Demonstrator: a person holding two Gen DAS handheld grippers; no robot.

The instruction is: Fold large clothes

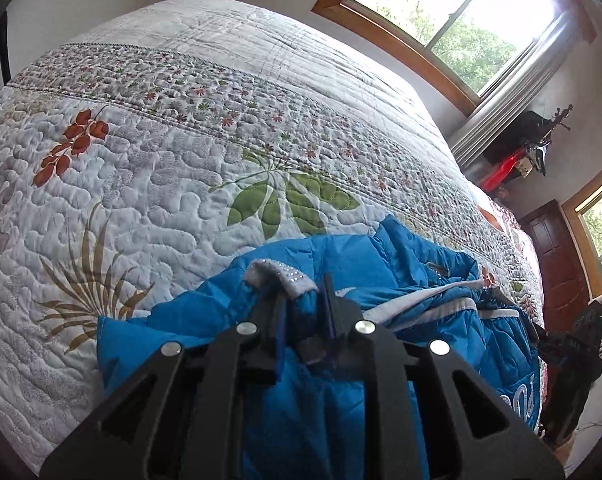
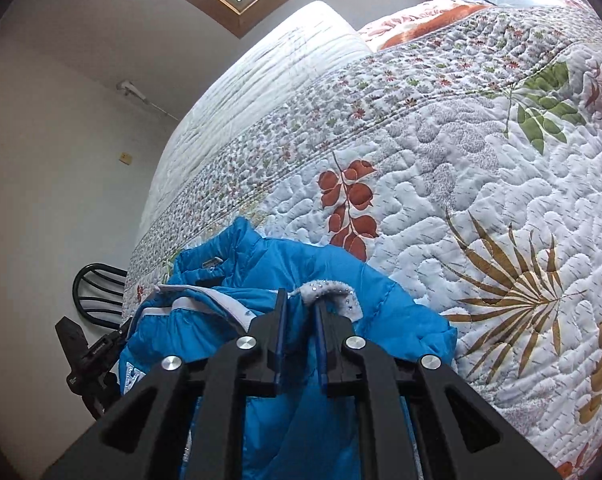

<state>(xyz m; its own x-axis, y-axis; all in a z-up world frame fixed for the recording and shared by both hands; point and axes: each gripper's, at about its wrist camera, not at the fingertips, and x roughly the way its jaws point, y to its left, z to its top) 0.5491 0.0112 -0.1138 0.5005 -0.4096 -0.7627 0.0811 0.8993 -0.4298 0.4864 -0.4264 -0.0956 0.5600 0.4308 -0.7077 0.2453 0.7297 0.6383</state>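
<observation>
A bright blue padded jacket with grey trim lies bunched at the near edge of a bed. My left gripper is shut on a blue sleeve end with a grey studded cuff. My right gripper is shut on the other sleeve end, whose grey studded cuff sticks out past the fingers. The jacket also fills the lower middle of the right wrist view. Each gripper shows at the edge of the other's view: the right one, the left one.
The bed carries a white quilt with leaf and flower prints, seen also in the right wrist view. Windows stand behind the bed. A dark wooden cabinet is at the right. A black chair stands by the wall.
</observation>
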